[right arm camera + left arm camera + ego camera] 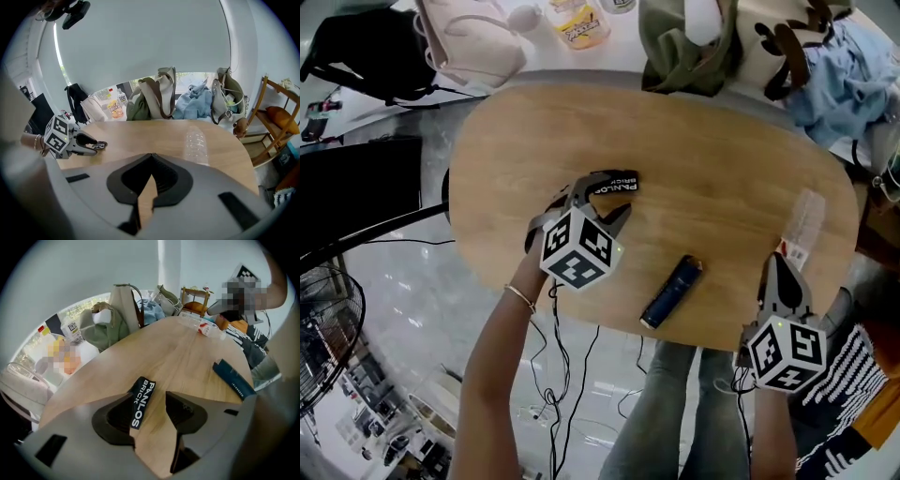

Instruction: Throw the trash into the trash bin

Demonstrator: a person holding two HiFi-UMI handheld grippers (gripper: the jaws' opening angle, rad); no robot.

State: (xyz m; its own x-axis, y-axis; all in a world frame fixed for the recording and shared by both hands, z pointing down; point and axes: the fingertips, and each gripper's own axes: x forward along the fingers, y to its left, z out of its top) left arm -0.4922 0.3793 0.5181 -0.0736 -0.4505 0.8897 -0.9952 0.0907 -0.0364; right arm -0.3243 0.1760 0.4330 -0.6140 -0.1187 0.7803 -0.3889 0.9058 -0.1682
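Black wrapper [615, 185] printed "PANLOS BRICK", at 10 o'clock from the centre of the table [722, 169], long axis 9-to-3, lies between the parted jaws of the left gripper [605, 195], not clamped. Right gripper [779, 261]: jaws closed, empty.

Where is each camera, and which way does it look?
Head view: on the person's head, looking down at the wooden table; forearms, left tongs, right tongs show.
Left gripper view: on the left tongs, looking along open jaws at the black wrapper.
Right gripper view: on the right tongs, looking across the table toward the clear bottle; jaws shut.
Shared: first two show the black wrapper.
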